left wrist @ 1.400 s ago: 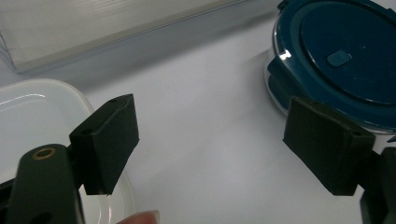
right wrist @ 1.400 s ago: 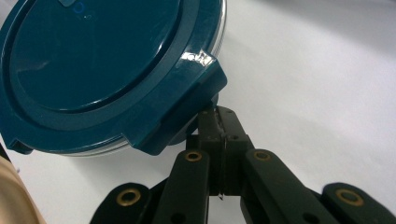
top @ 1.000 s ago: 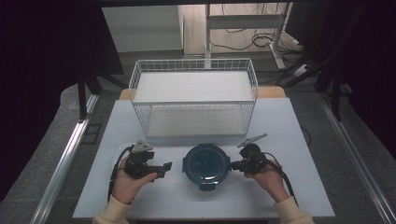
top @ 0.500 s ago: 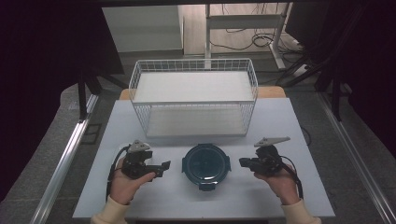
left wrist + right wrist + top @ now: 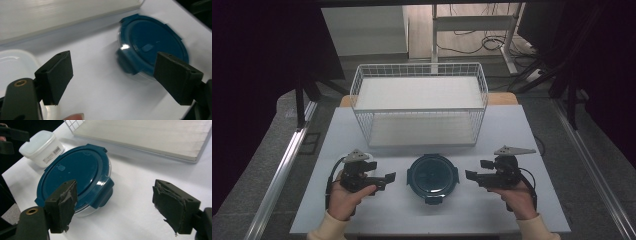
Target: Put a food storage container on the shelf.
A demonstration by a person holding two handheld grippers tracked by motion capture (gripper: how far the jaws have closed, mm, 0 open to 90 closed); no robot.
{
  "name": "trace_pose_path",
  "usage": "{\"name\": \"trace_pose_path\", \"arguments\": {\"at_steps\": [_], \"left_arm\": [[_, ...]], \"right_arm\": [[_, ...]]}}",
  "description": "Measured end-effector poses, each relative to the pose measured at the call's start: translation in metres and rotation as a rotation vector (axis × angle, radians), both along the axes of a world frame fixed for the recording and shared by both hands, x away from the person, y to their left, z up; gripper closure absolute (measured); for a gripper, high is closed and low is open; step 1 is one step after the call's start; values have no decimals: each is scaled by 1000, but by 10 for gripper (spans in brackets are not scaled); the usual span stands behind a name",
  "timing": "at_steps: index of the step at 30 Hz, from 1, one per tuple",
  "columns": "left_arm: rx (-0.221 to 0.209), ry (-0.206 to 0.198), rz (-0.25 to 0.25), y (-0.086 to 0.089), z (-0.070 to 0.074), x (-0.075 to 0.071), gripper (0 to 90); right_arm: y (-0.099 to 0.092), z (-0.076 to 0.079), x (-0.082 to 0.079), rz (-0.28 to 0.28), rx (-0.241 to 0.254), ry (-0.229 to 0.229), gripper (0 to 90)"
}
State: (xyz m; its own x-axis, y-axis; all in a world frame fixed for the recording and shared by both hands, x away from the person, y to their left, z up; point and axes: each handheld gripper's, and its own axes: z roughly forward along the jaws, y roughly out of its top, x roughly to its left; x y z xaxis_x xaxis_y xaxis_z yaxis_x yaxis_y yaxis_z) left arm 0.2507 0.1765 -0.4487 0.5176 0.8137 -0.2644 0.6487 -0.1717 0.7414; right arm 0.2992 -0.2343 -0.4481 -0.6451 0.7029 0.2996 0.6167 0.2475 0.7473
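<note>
Backing off now, the right gripper (image 5: 472, 175) has pulled away to the right of the round teal-lidded container (image 5: 432, 177), its jaws just opened wide with nothing between them. Left of that container, the left gripper (image 5: 388, 178) hovers with jaws spread and empty, a small white tub (image 5: 41, 148) close behind it. Beyond the container stands the wire basket (image 5: 419, 111). Risk, I'd say: a low sideways approach could nudge the container instead of catching its latch.
</note>
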Motion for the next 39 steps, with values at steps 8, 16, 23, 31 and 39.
{"name": "trace_pose_path", "arguments": {"at_steps": [8,16,23,31,39], "left_arm": [[-4,10,-7,-3,-2,3,159],[-33,44,1,-2,-3,5,132],[-41,86,-17,-10,-5,10,98],[-81,158,-83,-36,0,27,76],[-130,244,-70,-50,-17,46,90]], "right_arm": [[3,4,-4,10,20,-8,193],[6,1,-4,17,34,26,183],[14,-6,-2,45,44,70,170],[25,-10,8,53,92,144,145],[29,-8,26,32,109,184,130]]}}
